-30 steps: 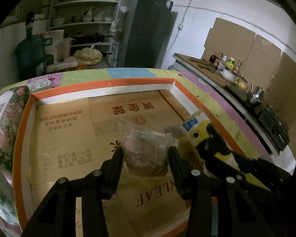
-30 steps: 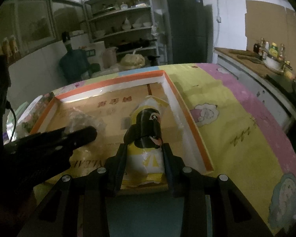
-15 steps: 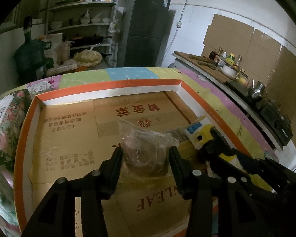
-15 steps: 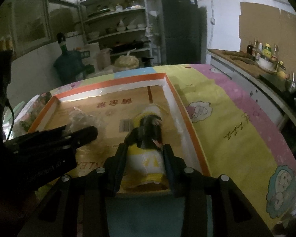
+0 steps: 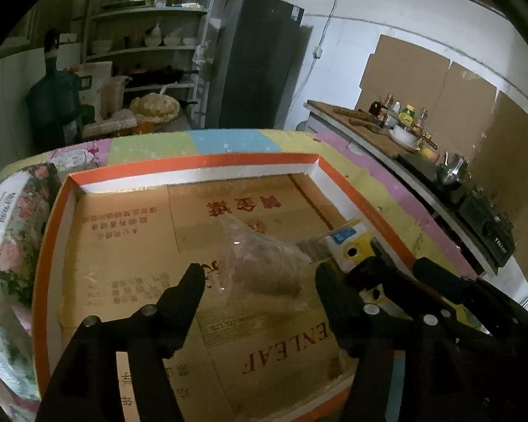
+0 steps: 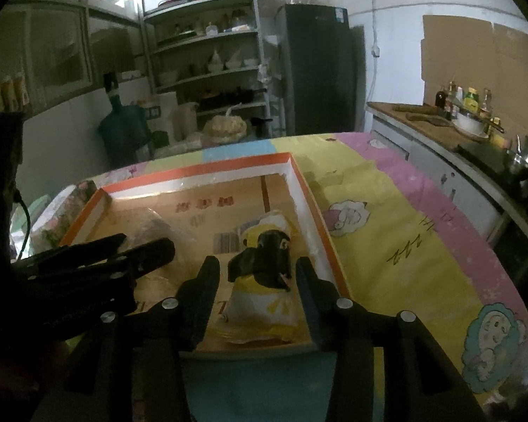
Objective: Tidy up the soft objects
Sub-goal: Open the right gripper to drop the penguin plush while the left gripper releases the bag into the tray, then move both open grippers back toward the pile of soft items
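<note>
Two soft packs, clear bag (image 5: 264, 267) and penguin pouch (image 6: 264, 281), lie in one box (image 5: 193, 161).

cardboard liner (image 5: 151, 246), 6 o'clock: "ENLEAF", "CO.,LTD", upside down | 12 o'clock: red Chinese characters | stove (image 5: 489, 221), 3 o'clock: "TTL"

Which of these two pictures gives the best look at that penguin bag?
The right wrist view: the penguin bag lies between the open right gripper, its face showing. The left wrist view shows only its blue-and-yellow top corner; the right gripper hides the rest.

orange-rimmed tray (image 5: 179, 163), yellow-black penguin pack (image 6: 264, 274), pastel cloth (image 6: 397, 232)
</note>
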Tool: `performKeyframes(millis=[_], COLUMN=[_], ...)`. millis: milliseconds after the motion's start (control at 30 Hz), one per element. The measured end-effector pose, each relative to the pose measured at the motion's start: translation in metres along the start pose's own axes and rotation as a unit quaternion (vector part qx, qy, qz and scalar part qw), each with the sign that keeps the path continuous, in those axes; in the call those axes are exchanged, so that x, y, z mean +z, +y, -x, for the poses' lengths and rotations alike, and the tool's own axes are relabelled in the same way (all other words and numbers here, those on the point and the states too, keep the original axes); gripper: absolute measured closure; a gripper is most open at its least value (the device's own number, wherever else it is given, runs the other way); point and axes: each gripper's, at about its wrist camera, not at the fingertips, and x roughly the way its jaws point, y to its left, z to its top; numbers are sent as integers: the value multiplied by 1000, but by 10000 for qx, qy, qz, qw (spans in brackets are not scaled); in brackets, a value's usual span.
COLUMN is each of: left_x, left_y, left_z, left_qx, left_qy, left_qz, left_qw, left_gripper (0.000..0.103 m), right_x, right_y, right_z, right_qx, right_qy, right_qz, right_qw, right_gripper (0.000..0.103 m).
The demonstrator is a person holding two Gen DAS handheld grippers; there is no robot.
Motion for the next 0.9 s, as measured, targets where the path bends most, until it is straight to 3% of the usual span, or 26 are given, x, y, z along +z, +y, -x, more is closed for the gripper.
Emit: performKeyframes(millis=[100, 333, 533, 633, 900], left_x=[2, 7, 7, 6, 0], left_y=[0, 3, 13, 19, 48], left_z=[8, 33, 62, 76, 108], left_qx=[-26, -6, 162, 245, 474], left_qy=[-85, -352, -692, -838, -1073], left_qz=[-7, -75, -209, -234, -168], left_qw=[10000, 9994, 9973, 9959, 9930], left_gripper=[34, 31, 25, 24, 20], right_x=[1, 4, 5, 7, 7], right_y=[1, 5, 16, 25, 54], right_z=[6, 21, 34, 40, 48], right_qx=[16, 30, 97, 159, 342], right_qy=[-82, -291, -470, -541, -591], right_qz=[-36, -141, -231, -224, -184], right_qw=[10000, 9995, 9986, 9982, 9975], right_gripper=[51, 50, 49, 41, 40])
